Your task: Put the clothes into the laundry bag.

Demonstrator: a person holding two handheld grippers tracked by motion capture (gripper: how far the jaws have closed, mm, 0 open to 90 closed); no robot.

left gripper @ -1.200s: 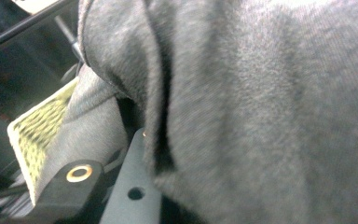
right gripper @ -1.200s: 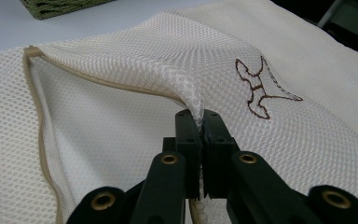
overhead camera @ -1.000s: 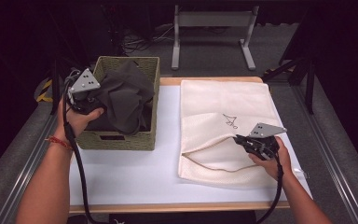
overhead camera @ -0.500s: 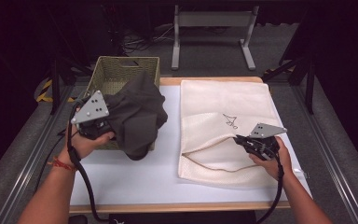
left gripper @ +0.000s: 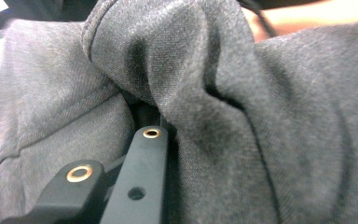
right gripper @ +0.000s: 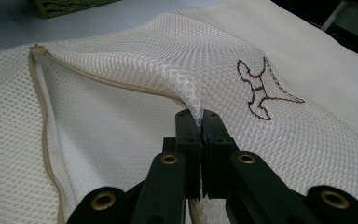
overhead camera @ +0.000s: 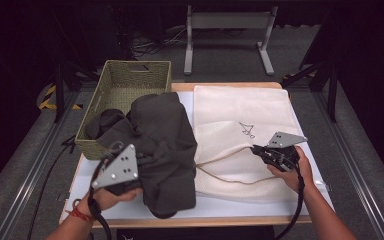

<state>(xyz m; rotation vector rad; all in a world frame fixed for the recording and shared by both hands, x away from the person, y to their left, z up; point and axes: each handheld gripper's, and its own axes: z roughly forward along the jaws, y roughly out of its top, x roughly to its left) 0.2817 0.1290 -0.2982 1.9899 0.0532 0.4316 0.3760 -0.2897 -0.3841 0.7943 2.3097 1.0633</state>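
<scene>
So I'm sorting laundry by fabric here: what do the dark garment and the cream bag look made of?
The dark garment looks like soft matte knit, perhaps fleece or jersey: fine fuzzy weave, thick folds. The cream bag looks like synthetic mesh: open honeycomb holes, a tan corded edge and brown stitched motif.

Black jaws with brass rivets, grey three-cornered plates, black cables, red wristband (overhead camera: 78, 212)

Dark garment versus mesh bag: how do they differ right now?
The dark grey garment is bunched and lifted, draping from the wicker basket toward the bag; the cream mesh bag lies mostly flat on the table. The garment is opaque knit; the bag is see-through netting with a small embroidered mark. Shared: each is pinched by a shut claw, the left claw on the garment, the right claw lifting the bag's upper layer.
</scene>
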